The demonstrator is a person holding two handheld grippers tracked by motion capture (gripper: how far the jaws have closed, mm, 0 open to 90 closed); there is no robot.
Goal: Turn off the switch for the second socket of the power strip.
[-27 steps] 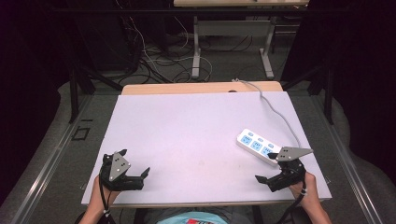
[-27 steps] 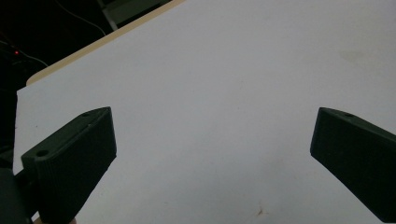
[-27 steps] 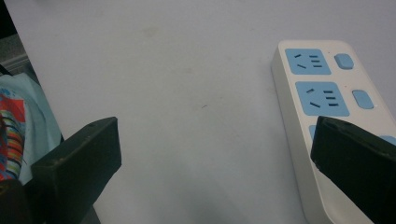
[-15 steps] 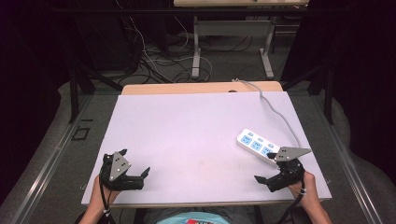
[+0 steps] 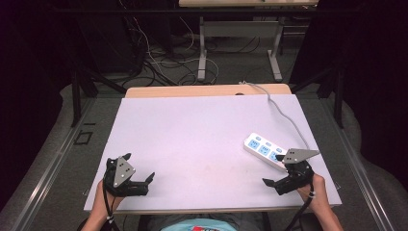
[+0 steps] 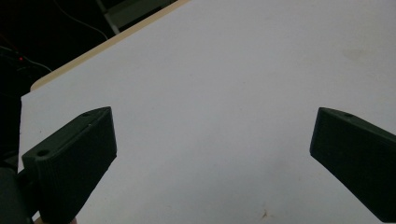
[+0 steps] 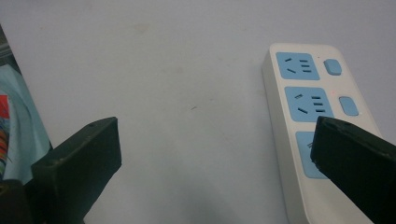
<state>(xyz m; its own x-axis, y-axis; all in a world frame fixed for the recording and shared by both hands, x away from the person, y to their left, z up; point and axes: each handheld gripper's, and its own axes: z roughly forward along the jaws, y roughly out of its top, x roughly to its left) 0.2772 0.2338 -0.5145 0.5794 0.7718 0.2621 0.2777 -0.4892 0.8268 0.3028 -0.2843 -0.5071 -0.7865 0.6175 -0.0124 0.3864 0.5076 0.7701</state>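
You held the left gripper close to the near edge of the table, toward its near left corner, with your left hand coming in over that edge. Its jaws stood wide apart, with bare white surface between them and nothing gripped; in the left gripper view the same spread showed over plain tabletop. Its grey three-cornered plate faced up.

You held the right gripper near the near right corner, your right hand behind it at the near edge. Its jaws also stood wide apart and held nothing; they pointed inward, toward the middle of the near edge. In the right gripper view one jaw lay over bare surface and the other covered part of the nearest socket of the power strip; whether that jaw touched the strip, you could not tell from the pictures.

The power strip lay flat on the right part of the surface, just beyond the right gripper and close to the right edge, set at a slant to that edge. It was white with three blue sockets in a row, and blue buttons beside the two farther ones. Its grey cable ran from the far end of the strip along the right side to the far edge, where it left the table near the far right corner.

A strip of bare wood showed along the far edge, beyond the white surface.
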